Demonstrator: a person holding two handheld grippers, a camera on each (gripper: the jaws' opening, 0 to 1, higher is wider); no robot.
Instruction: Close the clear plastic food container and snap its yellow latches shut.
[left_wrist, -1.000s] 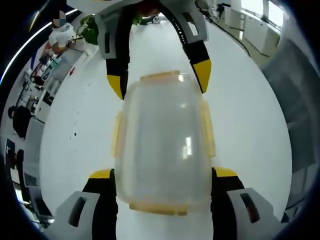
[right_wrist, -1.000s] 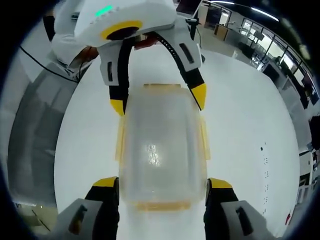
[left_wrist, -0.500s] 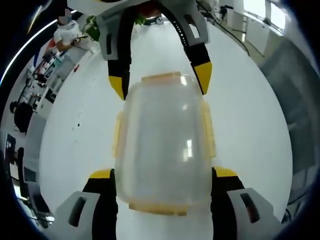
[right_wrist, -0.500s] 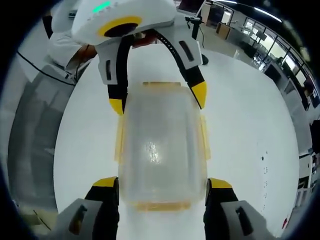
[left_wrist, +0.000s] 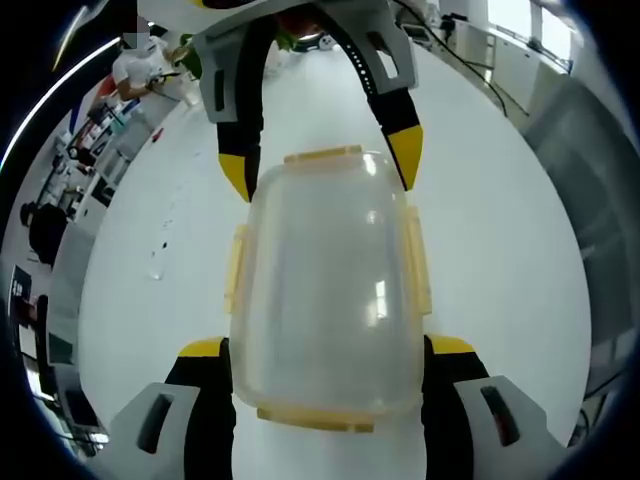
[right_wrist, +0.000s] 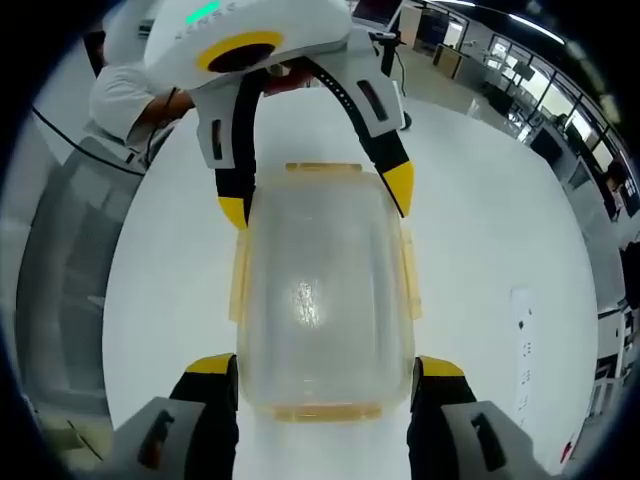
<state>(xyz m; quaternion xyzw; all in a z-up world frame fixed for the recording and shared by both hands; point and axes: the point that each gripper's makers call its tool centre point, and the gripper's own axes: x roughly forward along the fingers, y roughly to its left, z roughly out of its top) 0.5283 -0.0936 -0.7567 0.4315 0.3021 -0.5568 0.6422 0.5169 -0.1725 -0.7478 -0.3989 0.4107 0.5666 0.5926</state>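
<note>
White bench (left_wrist: 500, 260) in an open office room carries 1 clear container (left_wrist: 325, 285), lid on, 4 yellow latches (left_wrist: 416, 262) at its edges. 2 tongs clamp its opposite ends: left tongs (left_wrist: 325, 350), right tongs (right_wrist: 325, 365).
</note>
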